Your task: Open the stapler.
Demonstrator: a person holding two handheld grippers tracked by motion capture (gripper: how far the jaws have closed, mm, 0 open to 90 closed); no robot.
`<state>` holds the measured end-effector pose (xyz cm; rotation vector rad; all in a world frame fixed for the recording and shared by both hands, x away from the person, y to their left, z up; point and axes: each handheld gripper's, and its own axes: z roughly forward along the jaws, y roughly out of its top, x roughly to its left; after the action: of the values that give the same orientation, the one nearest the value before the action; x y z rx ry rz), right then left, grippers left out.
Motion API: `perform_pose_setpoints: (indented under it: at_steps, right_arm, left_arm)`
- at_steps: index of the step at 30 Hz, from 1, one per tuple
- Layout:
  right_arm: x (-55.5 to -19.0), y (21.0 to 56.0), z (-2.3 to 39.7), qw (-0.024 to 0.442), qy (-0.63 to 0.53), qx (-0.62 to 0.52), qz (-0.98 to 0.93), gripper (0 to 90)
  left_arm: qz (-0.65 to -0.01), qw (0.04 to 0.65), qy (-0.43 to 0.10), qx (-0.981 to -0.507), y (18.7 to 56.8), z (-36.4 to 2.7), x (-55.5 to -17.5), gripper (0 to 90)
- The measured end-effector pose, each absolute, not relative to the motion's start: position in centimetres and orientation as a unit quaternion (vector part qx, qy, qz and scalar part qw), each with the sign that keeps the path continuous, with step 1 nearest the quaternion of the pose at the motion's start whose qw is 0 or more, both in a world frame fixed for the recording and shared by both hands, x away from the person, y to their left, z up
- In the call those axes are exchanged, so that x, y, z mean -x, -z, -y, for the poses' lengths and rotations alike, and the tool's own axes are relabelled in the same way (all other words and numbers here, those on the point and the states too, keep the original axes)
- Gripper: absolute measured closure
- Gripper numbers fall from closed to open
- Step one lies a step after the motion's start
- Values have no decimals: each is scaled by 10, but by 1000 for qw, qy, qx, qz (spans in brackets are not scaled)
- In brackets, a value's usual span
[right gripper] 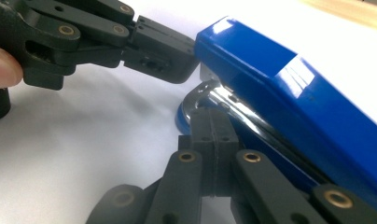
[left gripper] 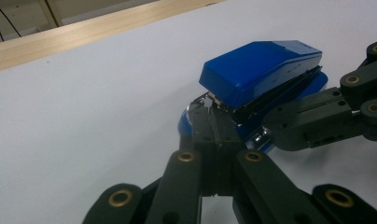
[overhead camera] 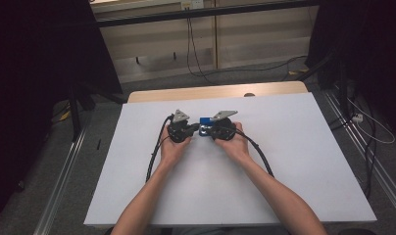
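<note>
Stapler point(overhead camera: 204, 121), blue, sits mid-counter point(overhead camera: 294, 161) with both grippers at it, nothing lifted yet. Left gripper point(left gripper: 213, 122) and right gripper point(right gripper: 213, 122) fingers are pressed together, tips touching its metal front end; the real handling seems yet to come.

Left hand-held gripper point(overhead camera: 192, 128), right hand-held gripper point(overhead camera: 209, 131): jaws closed, tips facing.

Stapler point(right gripper: 289, 88) rear cut off by frame edge; base mostly hidden behind right claw point(right gripper: 213, 122).
</note>
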<state>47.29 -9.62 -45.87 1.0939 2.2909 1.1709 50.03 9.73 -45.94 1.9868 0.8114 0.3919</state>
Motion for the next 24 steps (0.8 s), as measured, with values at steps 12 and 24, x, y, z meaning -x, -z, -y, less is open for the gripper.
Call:
perform_pose_setpoints:
  at_steps: [12, 24]
  right_arm:
    - [-474, 456, 104, 194, -409, -392, -801, 900]
    - [-474, 456, 103, 198, -408, -391, -801, 900]
  left_arm:
    - [-330, 465, -161, -806, 458, -98, -500, 900]
    - [-328, 463, -162, -807, 458, -95, -500, 900]
